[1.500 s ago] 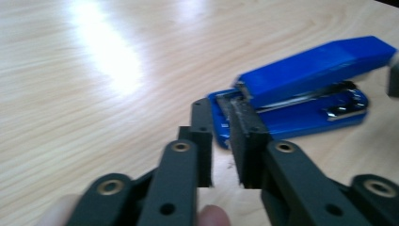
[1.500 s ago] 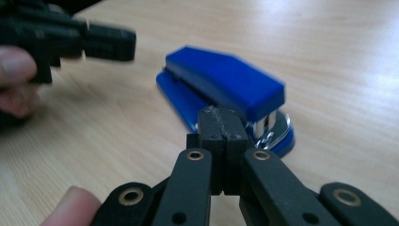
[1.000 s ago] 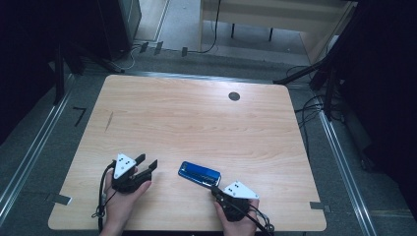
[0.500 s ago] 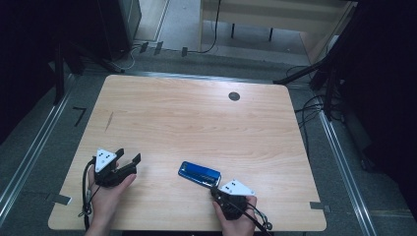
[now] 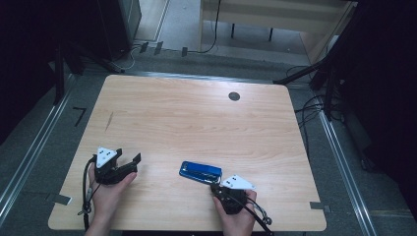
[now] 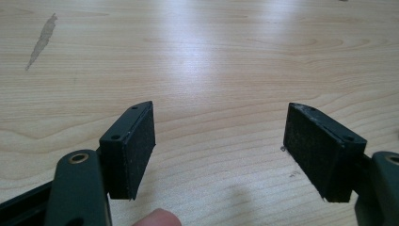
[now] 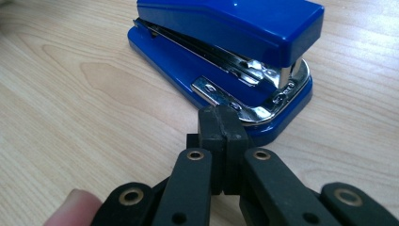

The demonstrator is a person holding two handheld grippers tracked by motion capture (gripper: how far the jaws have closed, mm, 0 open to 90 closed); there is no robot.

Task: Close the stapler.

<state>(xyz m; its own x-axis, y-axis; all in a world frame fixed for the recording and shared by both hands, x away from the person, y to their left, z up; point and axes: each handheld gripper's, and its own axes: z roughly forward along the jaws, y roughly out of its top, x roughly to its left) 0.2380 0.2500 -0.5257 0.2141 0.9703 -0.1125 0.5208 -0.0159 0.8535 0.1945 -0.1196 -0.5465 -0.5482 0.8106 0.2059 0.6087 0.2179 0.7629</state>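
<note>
A blue stapler point(image 5: 199, 172) lies flat on the wooden table point(image 5: 196, 123) near the front edge, right of centre. In the right gripper view the stapler point(image 7: 226, 52) fills the top, its metal hinge end nearest. My right gripper point(image 5: 219, 186) sits just in front of that end, and the right gripper point(image 7: 221, 125) has its jaws pressed together with nothing between them, tips touching or nearly touching the stapler's base. My left gripper point(image 5: 129, 164) rests at the front left, well apart from the stapler. The left gripper point(image 6: 219, 141) stands wide open over bare wood.
A small dark round hole point(image 5: 234, 96) sits near the table's far edge. A dark streak point(image 6: 41, 40) marks the wood at the left. Cables and furniture legs lie on the floor beyond the table.
My left gripper swung out to the left, then came back slightly right and now points right. The right gripper and stapler have stayed put.
</note>
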